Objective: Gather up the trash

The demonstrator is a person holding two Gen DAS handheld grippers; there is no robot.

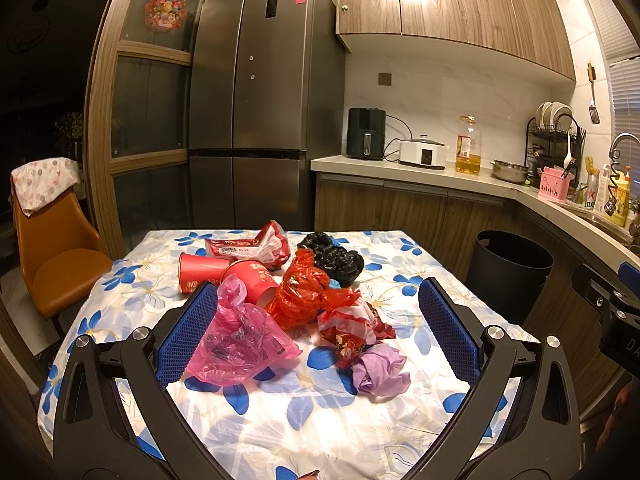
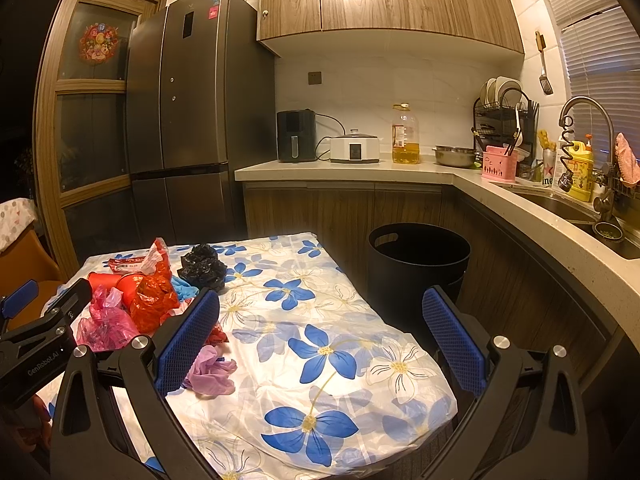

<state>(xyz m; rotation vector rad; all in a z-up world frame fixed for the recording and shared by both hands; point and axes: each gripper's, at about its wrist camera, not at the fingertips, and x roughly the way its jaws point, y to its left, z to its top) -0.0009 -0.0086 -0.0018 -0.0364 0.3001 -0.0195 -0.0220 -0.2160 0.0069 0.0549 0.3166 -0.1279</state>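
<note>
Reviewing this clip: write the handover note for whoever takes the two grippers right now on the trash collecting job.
Left gripper: open, empty, above the trash pile.
Right gripper: open, empty, over bare tablecloth to the right of the pile.
Trash on the table: pink bag, red bag, black bag, purple wad, two red cups, red wrapper.
Black bin on the floor by the table's far right side; as far as visible, nothing in it.
Done: nothing visibly collected. Left: every piece into the bin.

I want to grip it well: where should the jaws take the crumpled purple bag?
Take the purple bag at its raised crumpled top, coming from above. It lies loose at the near edge of the pile, on the floral tablecloth, so its near side is free.
</note>
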